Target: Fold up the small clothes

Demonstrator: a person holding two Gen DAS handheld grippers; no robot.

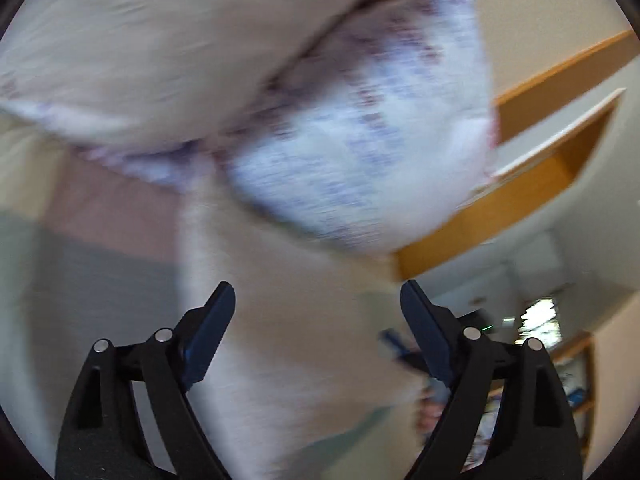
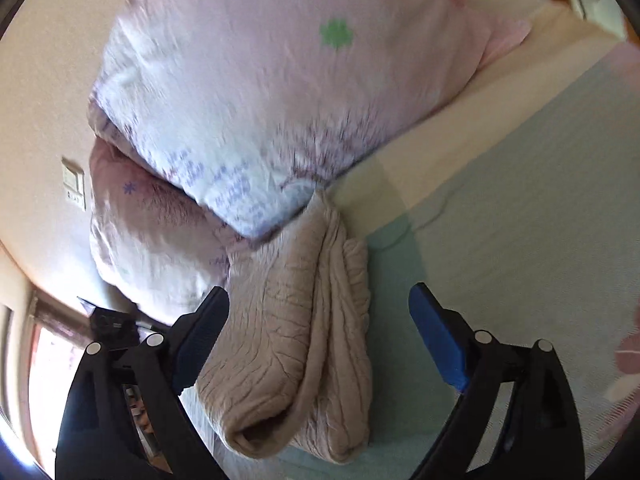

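A beige ribbed garment (image 2: 304, 344), folded into a long bundle, lies on the pale green bed sheet (image 2: 520, 240) in the right wrist view. My right gripper (image 2: 319, 304) is open and empty, its jaws spread either side of the bundle's upper part, just above it. In the left wrist view the picture is blurred; a pale beige cloth (image 1: 304, 360) stretches away between the fingers of my left gripper (image 1: 318, 300), which is open and holds nothing.
A pink quilt with flower print (image 2: 280, 92) is piled at the head of the bed, its edge over the garment's far end; it also shows in the left wrist view (image 1: 340, 152). A wall switch (image 2: 74, 184) is on the left. Wooden door frame (image 1: 520, 184) and shelves (image 1: 572, 384) stand at the right.
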